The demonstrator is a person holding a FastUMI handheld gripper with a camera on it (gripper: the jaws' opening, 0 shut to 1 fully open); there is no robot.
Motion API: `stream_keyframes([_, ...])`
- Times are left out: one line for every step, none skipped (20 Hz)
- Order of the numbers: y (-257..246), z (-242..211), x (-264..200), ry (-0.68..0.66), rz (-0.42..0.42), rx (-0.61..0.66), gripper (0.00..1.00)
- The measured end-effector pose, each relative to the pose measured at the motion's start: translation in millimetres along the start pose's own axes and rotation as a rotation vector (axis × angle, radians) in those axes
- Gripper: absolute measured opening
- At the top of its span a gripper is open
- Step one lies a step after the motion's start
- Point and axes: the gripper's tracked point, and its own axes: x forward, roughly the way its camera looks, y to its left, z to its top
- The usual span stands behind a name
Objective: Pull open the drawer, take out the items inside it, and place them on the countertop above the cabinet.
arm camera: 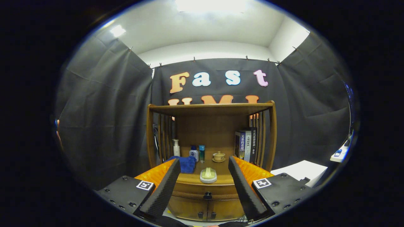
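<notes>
Facing a wooden cabinet (210, 164) head-on, with gripper (204, 164) spread wide and holding nothing; fingers (164, 189) framing the cabinet front, touching no part of it.

- Drawer (206, 190): shut, directly ahead between the jaws, dark knob (207, 196) at centre, just under the countertop edge.
- Two lower doors (206, 209): below the drawer, closed, small dark pulls side by side.
- Countertop (222, 175): beyond and between the fingertips, already loaded.
- Pale green item on a white dish (208, 175): nearest the front edge, midway between the jaws.
- Blue cloth (186, 164): just beside the left fingertip, bunched.
- White pump bottle (176, 148): behind the cloth, upright, against the back panel.
- Small bottle with a dark blue label (193, 153): beside the pump bottle; brand too small to confirm.
- Teal tube (202, 153): upright, just beside the small bottle.
- Tan lidded cup on a saucer (218, 156): further back, toward the right fingertip.
- Books (246, 145): upright at the right side behind the right fingertip, spines bearing Chinese characters, too fine to read with confidence.
- Upper shelf (210, 108): topping the slatted side frames.
- White sheet (300, 171): outside the right jaw, beside the cabinet.
</notes>
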Motion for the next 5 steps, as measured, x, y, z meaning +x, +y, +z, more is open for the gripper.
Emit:
stream_keyframes([0.4, -1.1, 0.1, 0.005, -0.001, 0.004, 0.98])
stream_keyframes([-0.8, -0.8, 0.7, 0.006, -0.002, 0.005, 0.98])
stream_keyframes([-1.5, -1.3, 1.0, 0.006, -0.004, 0.004, 0.98])
stream_keyframes([-1.4, -0.6, 1.3, 0.005, -0.006, 0.002, 0.98])
stream_keyframes([-1.7, -0.4, 1.1, 0.005, -0.008, 0.0, 0.98])
